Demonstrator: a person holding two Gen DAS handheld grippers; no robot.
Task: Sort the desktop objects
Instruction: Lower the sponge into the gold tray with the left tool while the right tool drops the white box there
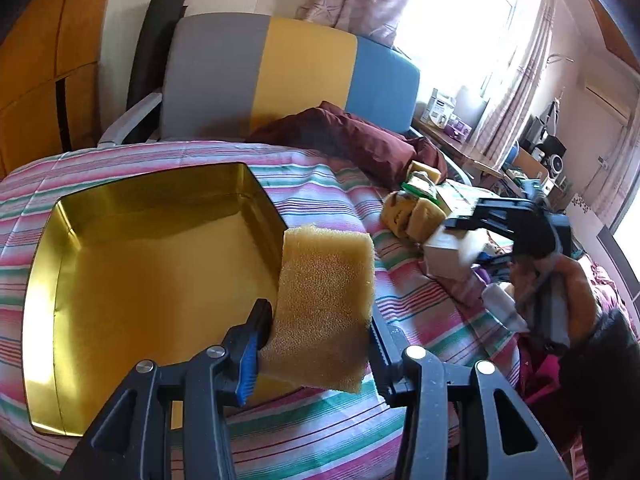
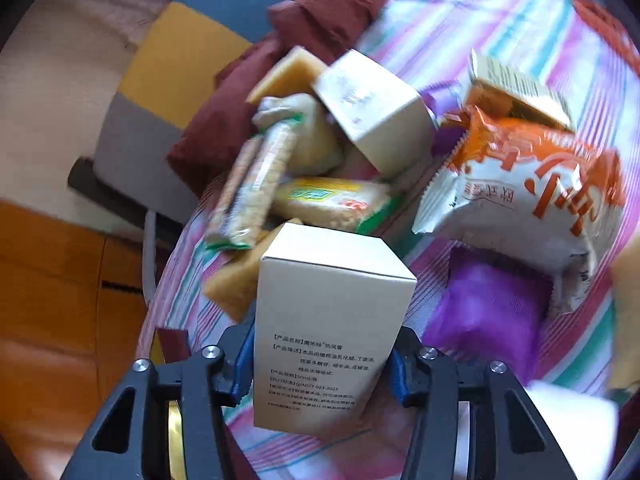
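My left gripper [image 1: 320,320] is shut on a yellow sponge [image 1: 326,300] and holds it above the right edge of an open gold tin [image 1: 152,272] on the striped bedspread. My right gripper [image 2: 322,344] is shut on a white carton [image 2: 328,328] with printed text, held above the pile of objects. The right gripper [image 1: 460,232] with its carton [image 1: 448,252] also shows at the right of the left wrist view.
The pile holds a second white box [image 2: 372,112], snack bars [image 2: 256,184], a yellow-green packet [image 2: 332,200], an orange-white bag [image 2: 528,192], a purple packet [image 2: 488,312] and sponges [image 2: 236,280]. A maroon cloth [image 1: 344,136] and a striped chair back [image 1: 288,76] lie behind.
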